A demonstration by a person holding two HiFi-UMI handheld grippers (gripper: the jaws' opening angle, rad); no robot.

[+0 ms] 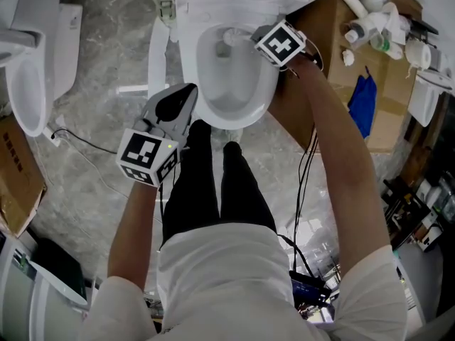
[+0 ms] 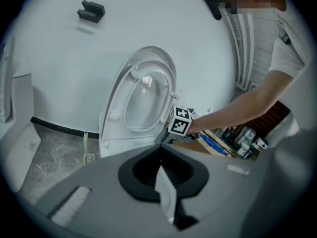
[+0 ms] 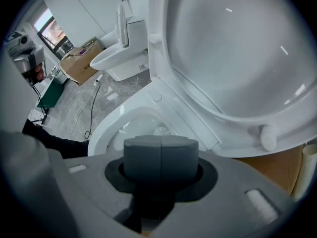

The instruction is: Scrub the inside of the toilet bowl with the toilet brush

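The white toilet bowl (image 1: 186, 62) stands open at the top middle of the head view, its seat and lid (image 3: 237, 48) raised. My right gripper (image 1: 257, 37) reaches over the bowl's right rim, shut on the grey handle of the toilet brush (image 3: 161, 160). The white brush head (image 1: 227, 39) is down inside the bowl near the back, and also shows as a brush head (image 3: 161, 131) in the right gripper view. My left gripper (image 1: 186, 94) hangs beside the bowl's front left rim, jaws shut and holding nothing. The left gripper (image 2: 163, 182) looks toward the raised seat (image 2: 148, 93).
A second toilet (image 1: 28, 77) stands at the far left, with a cardboard box (image 1: 18, 176) and a cable (image 1: 92, 148) on the marble floor. A wooden surface with bottles (image 1: 377, 27) and a blue cloth (image 1: 362, 101) lies to the right. The person's legs (image 1: 213, 183) stand before the bowl.
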